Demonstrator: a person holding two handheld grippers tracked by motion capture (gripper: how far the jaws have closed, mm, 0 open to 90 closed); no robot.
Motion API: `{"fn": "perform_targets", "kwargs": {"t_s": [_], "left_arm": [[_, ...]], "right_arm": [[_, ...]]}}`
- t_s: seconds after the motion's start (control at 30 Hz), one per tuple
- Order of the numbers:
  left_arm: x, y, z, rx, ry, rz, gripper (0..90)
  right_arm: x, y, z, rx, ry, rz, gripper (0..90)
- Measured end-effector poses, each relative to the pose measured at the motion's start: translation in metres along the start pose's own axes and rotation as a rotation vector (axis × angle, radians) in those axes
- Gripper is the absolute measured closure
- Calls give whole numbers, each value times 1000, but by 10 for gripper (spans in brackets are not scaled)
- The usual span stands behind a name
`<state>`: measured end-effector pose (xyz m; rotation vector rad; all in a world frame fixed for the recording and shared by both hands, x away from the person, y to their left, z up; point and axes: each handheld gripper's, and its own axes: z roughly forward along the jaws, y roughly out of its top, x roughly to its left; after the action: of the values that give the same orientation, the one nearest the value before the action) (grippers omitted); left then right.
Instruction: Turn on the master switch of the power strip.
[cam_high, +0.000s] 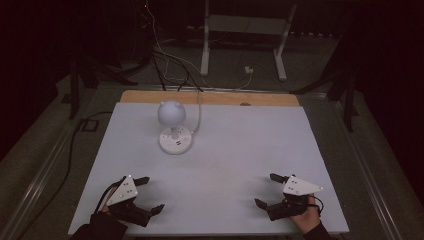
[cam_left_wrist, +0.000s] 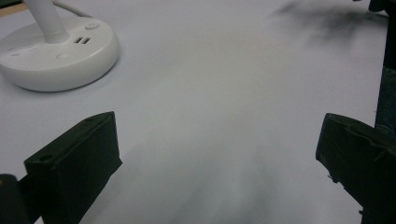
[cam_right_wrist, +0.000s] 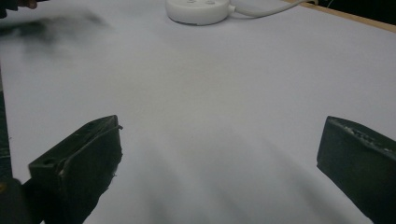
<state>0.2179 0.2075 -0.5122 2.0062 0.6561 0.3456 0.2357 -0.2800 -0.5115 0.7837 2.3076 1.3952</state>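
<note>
A white desk lamp (cam_high: 173, 125) with a round head and a round base stands toward the back left of the white table top (cam_high: 240, 145); its base (cam_left_wrist: 56, 53) carries buttons and ports, and a white cord (cam_right_wrist: 261, 10) runs off behind it. My left gripper (cam_high: 151, 194) rests near the front left edge, jaws wide apart with nothing between them. My right gripper (cam_high: 268, 190) rests near the front right edge, also open and empty. In the left gripper view the fingers (cam_left_wrist: 74, 163) frame bare table. In the right gripper view the lamp base (cam_right_wrist: 198, 9) lies far ahead.
A wooden strip (cam_high: 210, 97) edges the table at the back. Beyond it are cables (cam_high: 165, 60) on the floor and a white stand's legs (cam_high: 242, 45). Dark floor surrounds the table; the middle of the table top lies between the grippers.
</note>
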Motion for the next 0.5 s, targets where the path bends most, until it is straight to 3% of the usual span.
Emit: {"fn": "perform_targets", "kwargs": {"t_s": [0.5], "left_arm": [[-2,2,0,-7,-11,12,2]], "right_arm": [[3,1,-2,-7,-28,-14,0]]}}
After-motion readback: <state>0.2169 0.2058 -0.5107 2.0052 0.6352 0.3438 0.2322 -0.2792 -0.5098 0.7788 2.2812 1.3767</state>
